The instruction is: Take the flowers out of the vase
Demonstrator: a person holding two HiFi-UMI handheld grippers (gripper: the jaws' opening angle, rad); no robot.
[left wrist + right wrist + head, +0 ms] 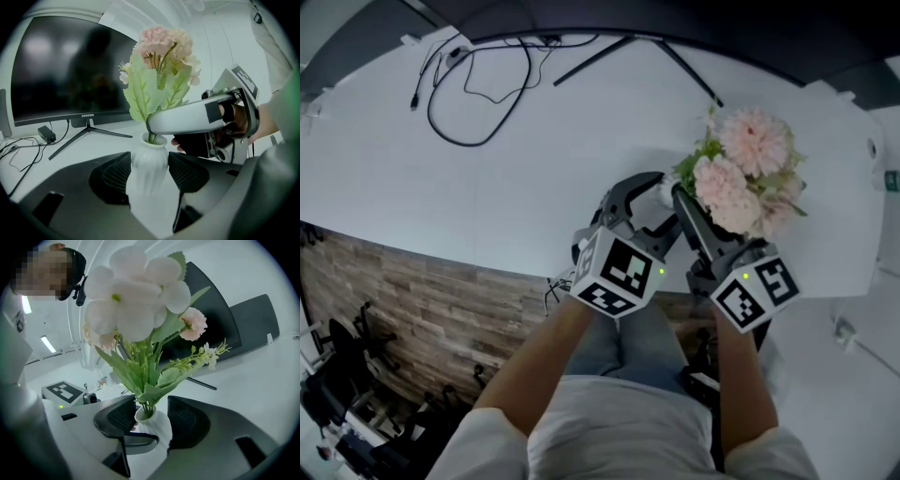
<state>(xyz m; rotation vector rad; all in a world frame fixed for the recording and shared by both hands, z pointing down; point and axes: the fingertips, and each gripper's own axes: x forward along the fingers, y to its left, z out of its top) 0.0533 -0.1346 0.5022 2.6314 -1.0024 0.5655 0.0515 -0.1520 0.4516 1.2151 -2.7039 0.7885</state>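
Observation:
A small white ribbed vase (149, 169) stands on the white table (487, 178) and holds pink flowers (741, 169) with green leaves. My left gripper (150, 177) is open, its dark pads flanking the vase body with only narrow gaps. My right gripper (150, 417) is open too, with the green stems (148, 408) and the vase mouth (145, 418) between its jaws. In the left gripper view a white finger of the right gripper (187, 119) crosses just above the vase mouth. In the head view both grippers, left (664, 199) and right (689, 204), meet under the blooms.
A dark monitor (61, 70) on a thin-legged stand (86, 131) sits behind the vase. Black cables (478, 84) loop at the table's far left. The table's near edge (487, 258) runs just in front of my hands, with wood-pattern flooring below.

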